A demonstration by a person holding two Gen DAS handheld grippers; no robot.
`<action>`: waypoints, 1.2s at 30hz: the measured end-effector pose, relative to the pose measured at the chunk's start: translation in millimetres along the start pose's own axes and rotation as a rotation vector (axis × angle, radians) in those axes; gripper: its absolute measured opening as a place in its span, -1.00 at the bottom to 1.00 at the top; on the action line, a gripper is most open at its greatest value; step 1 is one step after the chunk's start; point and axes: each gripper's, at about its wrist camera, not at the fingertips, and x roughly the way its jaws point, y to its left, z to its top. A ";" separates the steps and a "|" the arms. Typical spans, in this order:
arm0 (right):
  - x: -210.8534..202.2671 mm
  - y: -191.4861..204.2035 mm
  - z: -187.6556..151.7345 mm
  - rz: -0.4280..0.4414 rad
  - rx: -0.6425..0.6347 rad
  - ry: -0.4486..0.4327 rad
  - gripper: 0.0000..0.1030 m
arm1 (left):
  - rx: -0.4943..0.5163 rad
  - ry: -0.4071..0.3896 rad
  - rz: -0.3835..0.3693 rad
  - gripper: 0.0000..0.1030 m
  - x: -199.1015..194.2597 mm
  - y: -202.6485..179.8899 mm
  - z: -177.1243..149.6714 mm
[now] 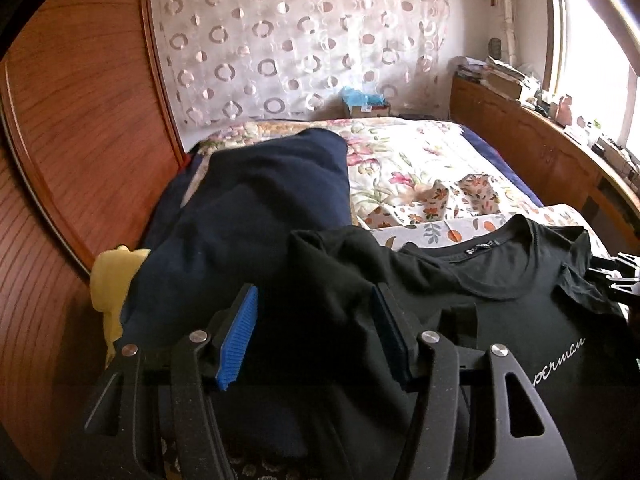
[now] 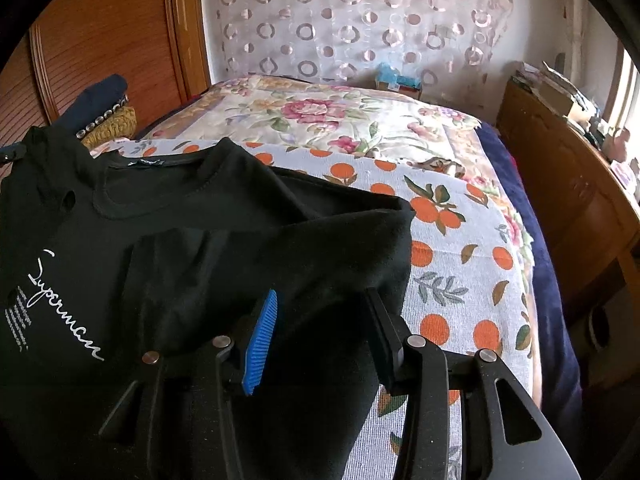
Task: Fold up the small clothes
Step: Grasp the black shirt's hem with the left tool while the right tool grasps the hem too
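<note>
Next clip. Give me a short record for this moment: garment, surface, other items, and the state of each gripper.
garment: black T-shirt, white script on its front, sleeves folded in
surface: orange-print cloth over floral bedspread
other items: navy garment; yellow cloth
left gripper: jaws apart, black fabric between, pads not pressing
right gripper: jaws apart over sleeve, not gripping

bed, orange-print cloth, black T-shirt

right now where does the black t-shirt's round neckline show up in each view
Left wrist view: the black t-shirt's round neckline sits right of centre, above the white script print.
Right wrist view: the neckline sits upper left, above the same print.
Shared landmark: the white cloth with orange fruit print under the shirt.
</note>
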 end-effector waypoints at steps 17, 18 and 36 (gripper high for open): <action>-5.7 -6.9 -5.1 0.015 0.004 -0.003 -0.06 | 0.044 0.001 -0.074 -0.87 4.4 -12.4 7.8; -5.7 -6.9 -5.1 0.015 0.004 -0.003 -0.06 | 0.042 -0.011 -0.094 -0.88 -0.6 -13.7 6.9; -8.6 -31.8 -1.4 0.041 0.084 -0.017 -0.03 | 0.023 -0.047 -0.234 -0.89 -47.7 -51.7 -38.3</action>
